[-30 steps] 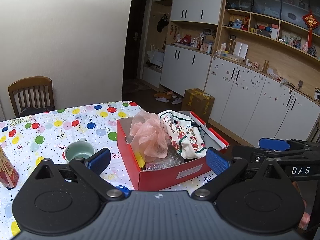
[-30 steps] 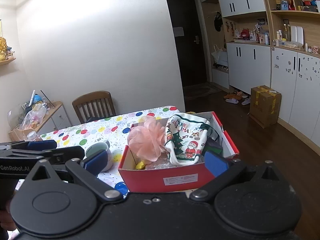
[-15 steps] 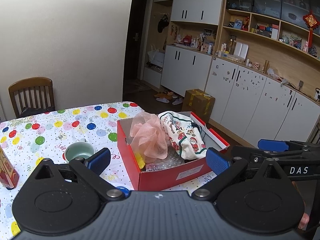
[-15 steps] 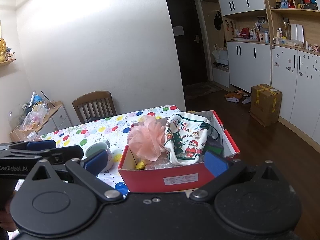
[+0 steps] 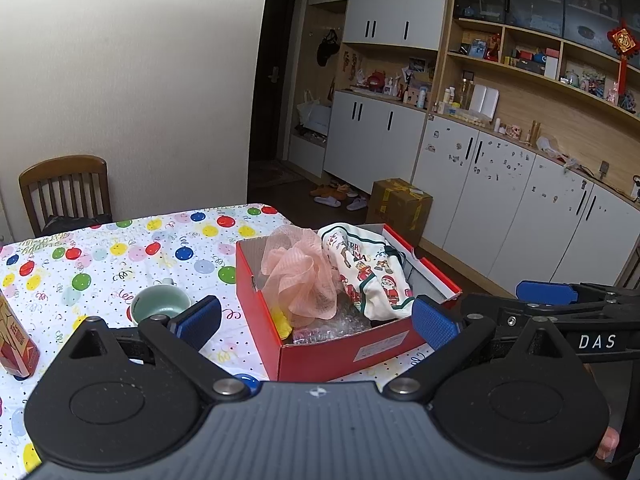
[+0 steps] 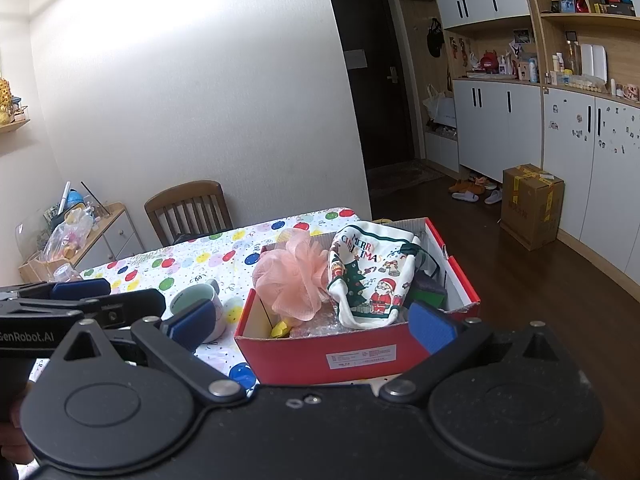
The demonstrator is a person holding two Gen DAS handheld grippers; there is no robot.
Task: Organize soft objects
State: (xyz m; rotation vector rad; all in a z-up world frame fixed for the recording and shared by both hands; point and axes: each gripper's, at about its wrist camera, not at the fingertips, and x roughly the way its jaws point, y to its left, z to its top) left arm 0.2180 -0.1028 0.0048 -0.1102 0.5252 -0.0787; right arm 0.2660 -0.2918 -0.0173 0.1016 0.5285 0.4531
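Red box (image 5: pixel 344 354) sits straight ahead of left gripper (image 5: pixel 316 322), its top packed with pink mesh puff (image 5: pixel 298 276) and Christmas cloth (image 5: pixel 370 276) sticking above the rim. Green cup (image 5: pixel 160 304) just ahead-left of the gripper blocks low passage. Red carton (image 5: pixel 16 340) far left. Bare desk (image 5: pixel 120 252) beyond cup is open. Right gripper (image 5: pixel 544 292) crowds the right side.

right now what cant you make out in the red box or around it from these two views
- Yellow item in the red box: mostly under the pink mesh puff in both views; identity unclear.
- Dark green thing: right wrist view only, half hidden behind the Christmas cloth.
- Box floor: covered by the contents.
- Label on the box front: print too small.
- Red carton: cut by the left wrist view's edge.
- Cup: partly behind the left hand-held gripper.
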